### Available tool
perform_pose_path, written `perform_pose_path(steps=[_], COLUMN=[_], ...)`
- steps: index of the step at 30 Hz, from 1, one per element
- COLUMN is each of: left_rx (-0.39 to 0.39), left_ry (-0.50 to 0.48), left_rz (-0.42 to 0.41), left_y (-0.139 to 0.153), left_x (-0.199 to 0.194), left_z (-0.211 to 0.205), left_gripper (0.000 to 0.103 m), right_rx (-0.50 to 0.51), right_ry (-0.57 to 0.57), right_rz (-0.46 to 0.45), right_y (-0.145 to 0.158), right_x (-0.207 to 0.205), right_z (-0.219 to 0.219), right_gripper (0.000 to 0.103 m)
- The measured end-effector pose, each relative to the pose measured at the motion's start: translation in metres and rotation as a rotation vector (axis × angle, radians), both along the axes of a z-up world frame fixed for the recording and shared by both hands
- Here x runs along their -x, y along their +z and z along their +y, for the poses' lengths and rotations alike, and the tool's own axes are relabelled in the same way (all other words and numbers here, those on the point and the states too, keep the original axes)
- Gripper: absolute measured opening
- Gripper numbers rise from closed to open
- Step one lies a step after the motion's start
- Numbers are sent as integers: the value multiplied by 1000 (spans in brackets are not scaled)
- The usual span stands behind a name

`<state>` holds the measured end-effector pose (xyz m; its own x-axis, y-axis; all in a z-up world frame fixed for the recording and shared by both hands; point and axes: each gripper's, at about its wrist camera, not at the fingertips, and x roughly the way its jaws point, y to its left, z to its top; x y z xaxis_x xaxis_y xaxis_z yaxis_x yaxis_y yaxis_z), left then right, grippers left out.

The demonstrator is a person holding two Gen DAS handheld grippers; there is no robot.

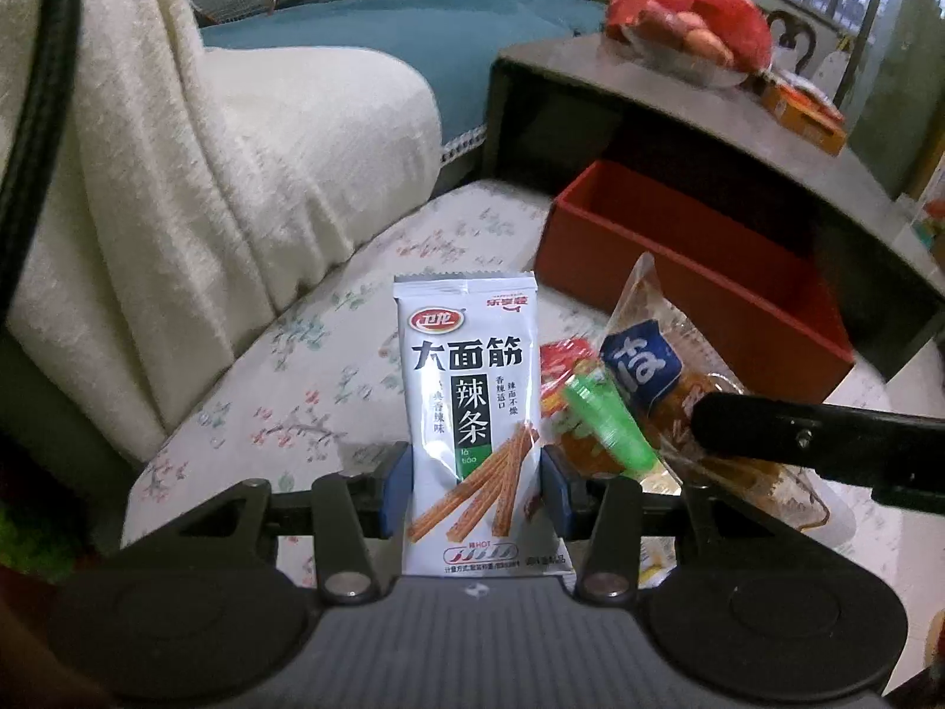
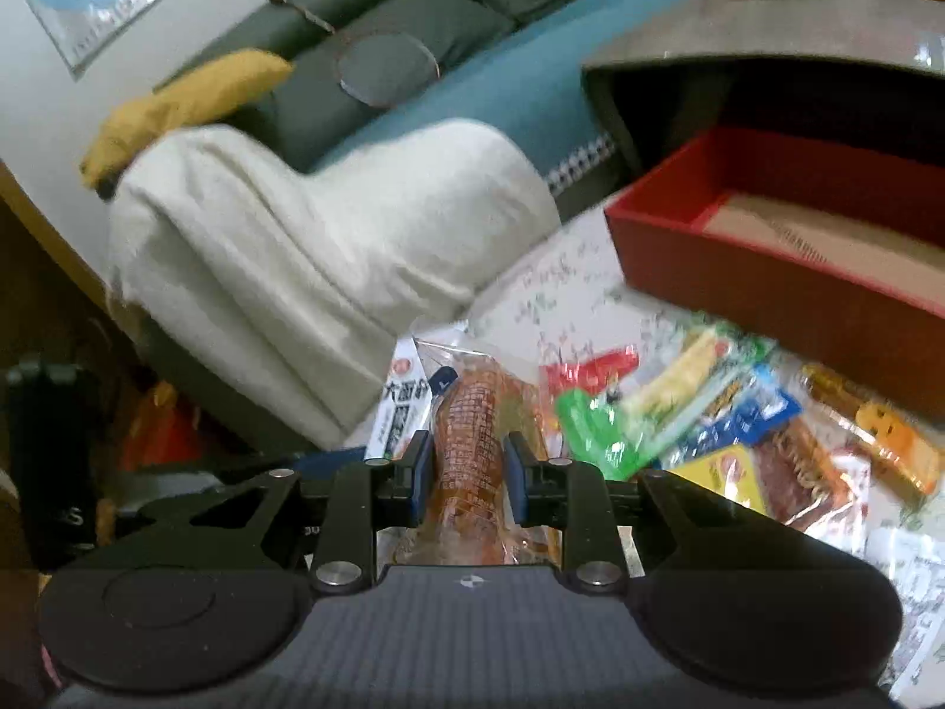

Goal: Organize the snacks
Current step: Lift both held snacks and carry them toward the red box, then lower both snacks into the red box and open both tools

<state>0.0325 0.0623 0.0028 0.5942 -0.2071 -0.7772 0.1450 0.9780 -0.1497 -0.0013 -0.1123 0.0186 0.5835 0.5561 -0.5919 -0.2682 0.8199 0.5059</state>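
The open red cardboard box (image 2: pixel 768 272) sits ahead of me on the floral-cloth worktop (image 1: pixel 331 354), its tan floor bare where I can see it, tucked under the edge of a grey table (image 1: pixel 679 112). I judge the step in hand is carrying both packets over to it, so I should keep them upright, clear the near wall, and let go only once each hangs over the floor of the box. Loose bright snack wrappers (image 2: pixel 709 407) lie scattered just before the box. My left jaws (image 1: pixel 475 490) are closed on the white spicy-strip packet (image 1: pixel 472 413), gripping its lower half so it stands straight up in front of me. My right jaws (image 2: pixel 466 478) are pinched on the clear packet of orange-brown dried snack (image 2: pixel 472 437), near its middle, lifted above the pile.
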Motion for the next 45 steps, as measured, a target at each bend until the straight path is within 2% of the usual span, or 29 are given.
perform_pose_path(steps=[14, 29, 45], left_rx=[-32, -68, -102], left_ry=[-52, -159, -217], left_rz=[-45, -101, -91], left_y=[16, 37, 30], left_x=[-21, -71, -131], left_z=[-37, -100, -151], left_gripper=[39, 39, 39], right_rx=[-11, -9, 39], right_ry=[-111, -241, -332], right_rz=[-43, -87, -95], right_y=[10, 21, 20], right_x=[-8, -31, -82], right_z=[-34, -76, -112], right_gripper=[32, 32, 32])
